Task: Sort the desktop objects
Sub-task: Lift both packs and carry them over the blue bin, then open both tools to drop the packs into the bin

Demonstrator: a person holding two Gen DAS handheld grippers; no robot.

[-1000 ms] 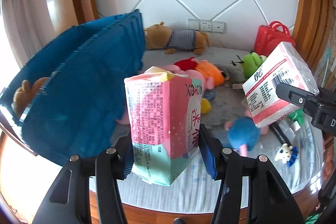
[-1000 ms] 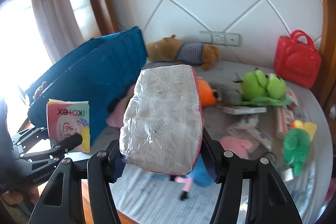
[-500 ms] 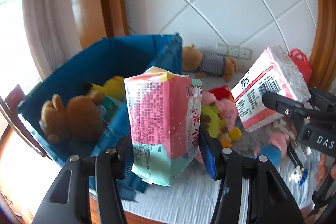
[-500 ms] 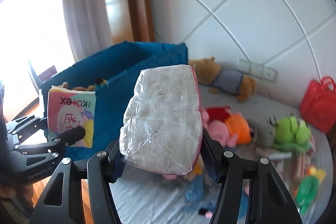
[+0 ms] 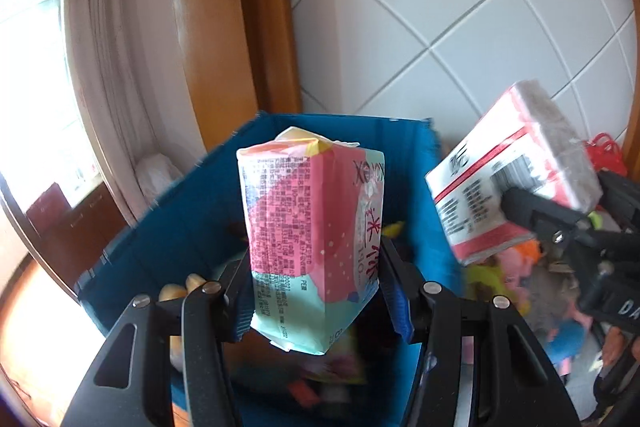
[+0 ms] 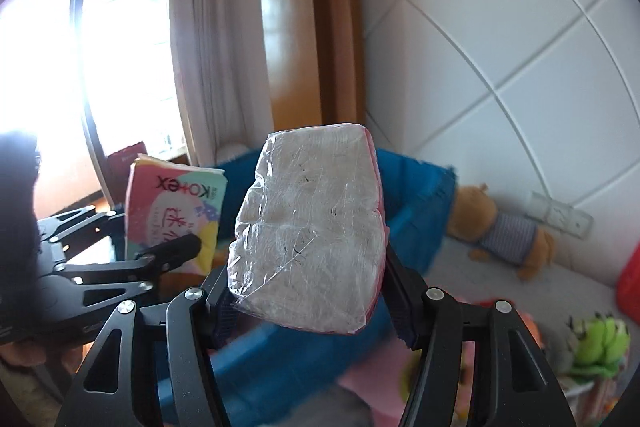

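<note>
Both packs have swung over the blue bin (image 5: 176,239): my left fingers (image 5: 244,291) clamp the pink pack (image 5: 312,239) above its opening, my right fingers (image 6: 396,295) clamp the tissue pack (image 6: 308,231) beside its rim. Plush toys crowd the bin; behind it, tiled wall (image 5: 440,7) and curtain (image 5: 108,67).

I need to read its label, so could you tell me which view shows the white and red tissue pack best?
The left wrist view: the tissue pack shows its printed side and barcode there. The right wrist view shows only its plastic-wrapped end.
</note>
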